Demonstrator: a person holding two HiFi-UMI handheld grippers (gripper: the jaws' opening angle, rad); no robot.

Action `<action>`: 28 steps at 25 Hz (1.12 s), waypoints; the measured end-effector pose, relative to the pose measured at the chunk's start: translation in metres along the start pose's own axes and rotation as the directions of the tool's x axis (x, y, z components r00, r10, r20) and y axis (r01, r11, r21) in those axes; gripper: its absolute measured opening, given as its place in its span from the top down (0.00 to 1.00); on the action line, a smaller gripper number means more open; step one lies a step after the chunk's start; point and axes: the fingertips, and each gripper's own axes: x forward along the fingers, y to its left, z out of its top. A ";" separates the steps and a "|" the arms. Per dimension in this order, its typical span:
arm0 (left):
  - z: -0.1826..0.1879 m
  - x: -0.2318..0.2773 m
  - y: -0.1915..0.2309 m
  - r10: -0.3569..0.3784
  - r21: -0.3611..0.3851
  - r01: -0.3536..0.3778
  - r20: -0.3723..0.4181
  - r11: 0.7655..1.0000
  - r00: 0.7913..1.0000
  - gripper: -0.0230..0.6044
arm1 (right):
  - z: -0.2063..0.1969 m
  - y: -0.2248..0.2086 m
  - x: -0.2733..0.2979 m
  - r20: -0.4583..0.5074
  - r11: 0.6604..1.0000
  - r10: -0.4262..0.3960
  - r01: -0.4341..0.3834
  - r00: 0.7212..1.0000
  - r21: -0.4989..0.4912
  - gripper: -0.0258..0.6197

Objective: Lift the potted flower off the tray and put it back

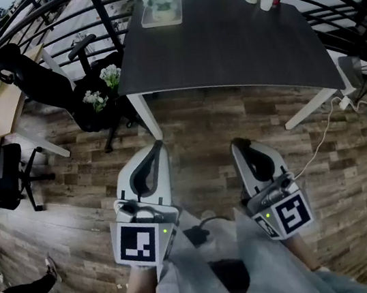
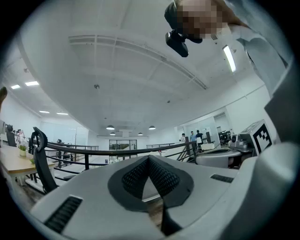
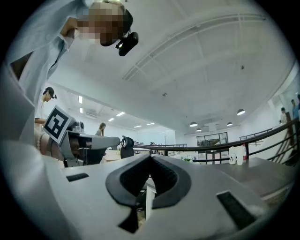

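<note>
Left tool and right tool carry square markers.

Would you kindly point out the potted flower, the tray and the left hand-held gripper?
potted flower [image 1: 162, 2]: head view, its pale blooms.
tray [image 1: 163, 23]: head view, near rim.
left hand-held gripper [image 1: 158, 144]: head view, between its fingertips.
</note>
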 end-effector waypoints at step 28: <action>0.005 0.002 -0.009 0.022 -0.007 -0.022 0.007 1.000 1.000 0.97 | -0.001 -0.006 -0.007 0.001 1.000 0.020 -0.020 1.000 -0.007 0.95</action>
